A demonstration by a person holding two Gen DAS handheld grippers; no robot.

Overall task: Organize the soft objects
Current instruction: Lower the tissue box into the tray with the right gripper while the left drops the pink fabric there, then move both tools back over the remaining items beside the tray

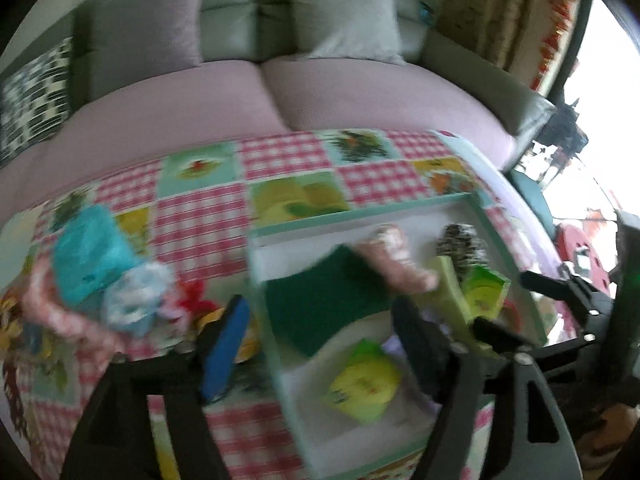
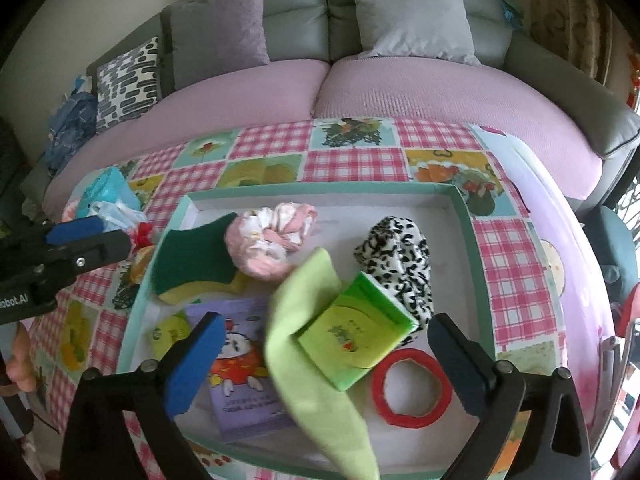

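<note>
1. Left wrist view: the left gripper (image 1: pixel 320 340) hangs with jaws spread wide and empty over the near-left corner of the tray (image 1: pixel 360 214); a green sponge (image 1: pixel 324 300) lies inside.
2. Right wrist view: the right gripper (image 2: pixel 324 344) stands fully released above the tray (image 2: pixel 320 192), a light green cloth (image 2: pixel 316 360) between its fingers but ungripped, its long axis running toward the camera.
</note>
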